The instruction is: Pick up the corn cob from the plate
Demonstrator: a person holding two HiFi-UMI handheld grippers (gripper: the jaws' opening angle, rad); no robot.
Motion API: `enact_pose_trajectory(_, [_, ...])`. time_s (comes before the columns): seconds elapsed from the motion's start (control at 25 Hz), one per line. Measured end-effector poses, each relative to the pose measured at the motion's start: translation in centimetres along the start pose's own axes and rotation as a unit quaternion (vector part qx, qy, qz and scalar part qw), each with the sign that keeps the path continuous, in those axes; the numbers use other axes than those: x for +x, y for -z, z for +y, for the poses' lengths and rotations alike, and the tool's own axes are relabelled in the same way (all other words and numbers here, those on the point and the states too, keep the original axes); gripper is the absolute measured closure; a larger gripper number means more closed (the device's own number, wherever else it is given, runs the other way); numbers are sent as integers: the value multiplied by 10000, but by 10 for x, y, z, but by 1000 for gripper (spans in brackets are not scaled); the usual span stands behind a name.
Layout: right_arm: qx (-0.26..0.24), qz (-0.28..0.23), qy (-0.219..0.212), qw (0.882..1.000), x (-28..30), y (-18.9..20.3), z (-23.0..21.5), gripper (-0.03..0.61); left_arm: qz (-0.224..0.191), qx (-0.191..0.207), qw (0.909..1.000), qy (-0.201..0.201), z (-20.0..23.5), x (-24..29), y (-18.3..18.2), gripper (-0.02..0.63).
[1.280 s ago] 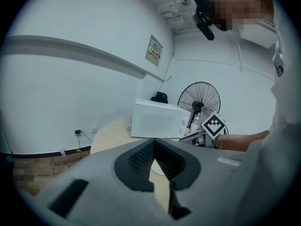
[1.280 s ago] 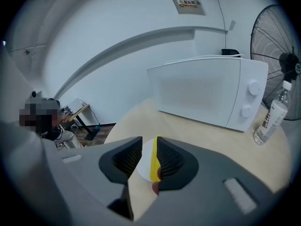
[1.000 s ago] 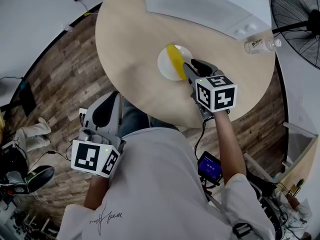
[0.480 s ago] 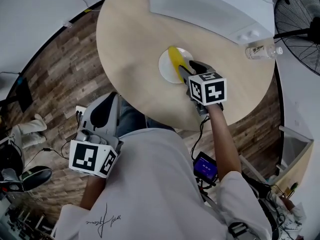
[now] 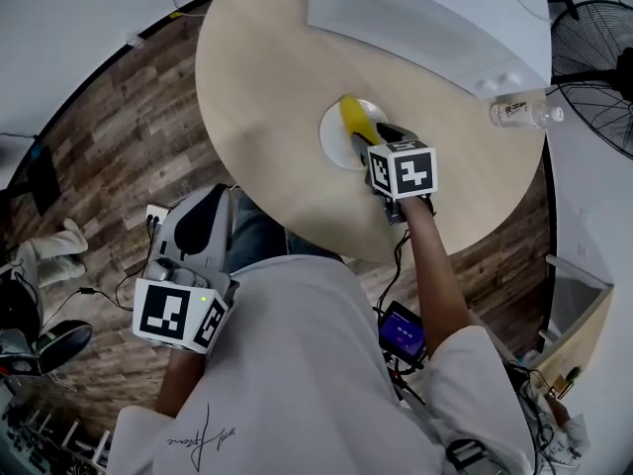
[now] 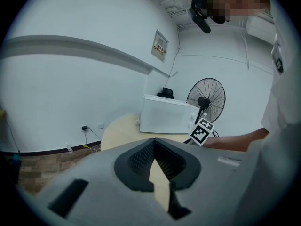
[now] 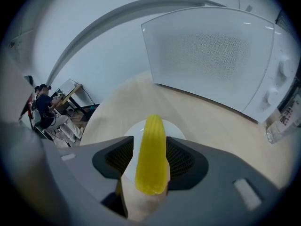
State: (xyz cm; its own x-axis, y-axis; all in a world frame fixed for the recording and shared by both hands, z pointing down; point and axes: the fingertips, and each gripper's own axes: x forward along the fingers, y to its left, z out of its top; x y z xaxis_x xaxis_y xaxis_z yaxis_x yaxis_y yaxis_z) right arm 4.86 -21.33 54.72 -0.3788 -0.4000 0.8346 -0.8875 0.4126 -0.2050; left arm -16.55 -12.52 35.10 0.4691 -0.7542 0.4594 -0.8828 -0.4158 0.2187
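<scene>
The left gripper [image 6: 154, 149] hangs low beside the person's lap, off the edge of the round table [image 5: 267, 87]. Its jaws are drawn together at the tips with nothing between them, so it plays no part for now. Further right, the corn cob [image 5: 349, 113] lies on the white plate [image 5: 331, 135] near the middle of the table. The right gripper [image 7: 147, 160] is tipped down over the cob's near end, its jaws opening with the cob between them, a pad on either side and no firm grip yet. Beyond stand a white microwave [image 5: 425, 18], a clear bottle [image 5: 519, 114] on its side and, past the table, a fan [image 5: 593, 52]. The likely trouble is that the cob is round and smooth. If the pads close only on its near end or off its middle line, it may roll aside or squirt forward out of the jaws. If the jaw tips come down onto the plate's rim, the plate could slide or tilt. In the head view the marker cube hides the jaws, but that view alone shows where the idle left gripper hangs. The right gripper view shows the cob running lengthwise between the pads. The left gripper view shows the other gripper's cube and the forearm by the microwave, but no plate.
</scene>
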Motion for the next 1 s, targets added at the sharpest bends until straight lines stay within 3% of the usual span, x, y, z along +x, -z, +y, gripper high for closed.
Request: enact_pose_trajectory(1.0, [-117, 583, 371, 9975, 46, 11, -9, 303, 150, -148, 9998, -24, 21, -1, 9, 614])
